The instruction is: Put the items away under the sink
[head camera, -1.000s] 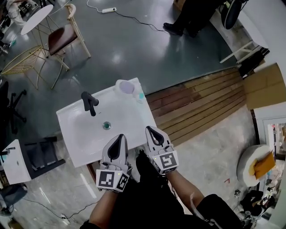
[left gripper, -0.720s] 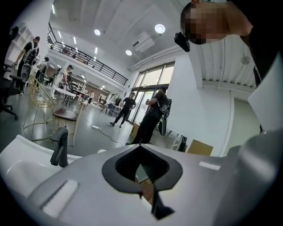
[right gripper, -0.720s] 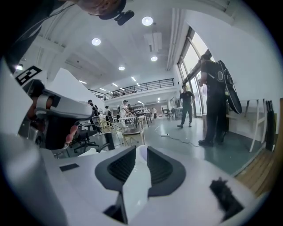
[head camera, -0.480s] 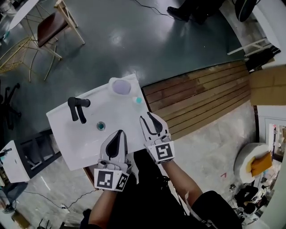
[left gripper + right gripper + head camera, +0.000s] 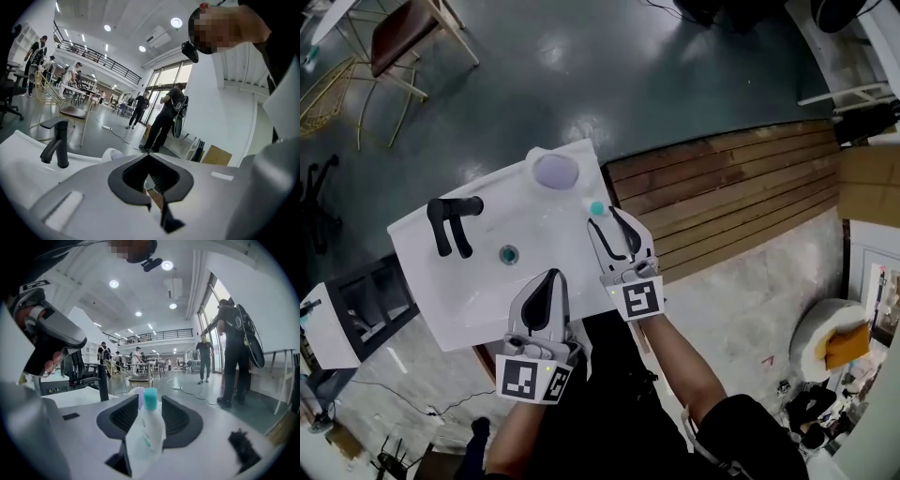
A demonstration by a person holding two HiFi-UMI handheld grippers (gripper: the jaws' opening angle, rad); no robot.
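Observation:
A small white bottle with a teal cap (image 5: pixel 597 208) stands on the right corner of the white sink (image 5: pixel 469 281). My right gripper (image 5: pixel 607 217) is open, and the bottle (image 5: pixel 146 427) stands between its two jaws; I cannot tell whether they touch it. A white jar with a purple lid (image 5: pixel 555 172) sits at the sink's far corner. My left gripper (image 5: pixel 551 275) is shut and empty over the sink's near rim, its tips meeting in the left gripper view (image 5: pixel 148 155).
A black faucet (image 5: pixel 450 223) rises at the sink's left, with the drain (image 5: pixel 508 253) in the basin. A strip of wooden planks (image 5: pixel 722 197) lies to the right. A chair (image 5: pixel 403 37) stands far left. A person (image 5: pixel 164 117) stands beyond the sink.
My right gripper has moved forward over the sink's right corner until the bottle stands between its jaws. The left gripper has hardly moved. The head view has shifted.

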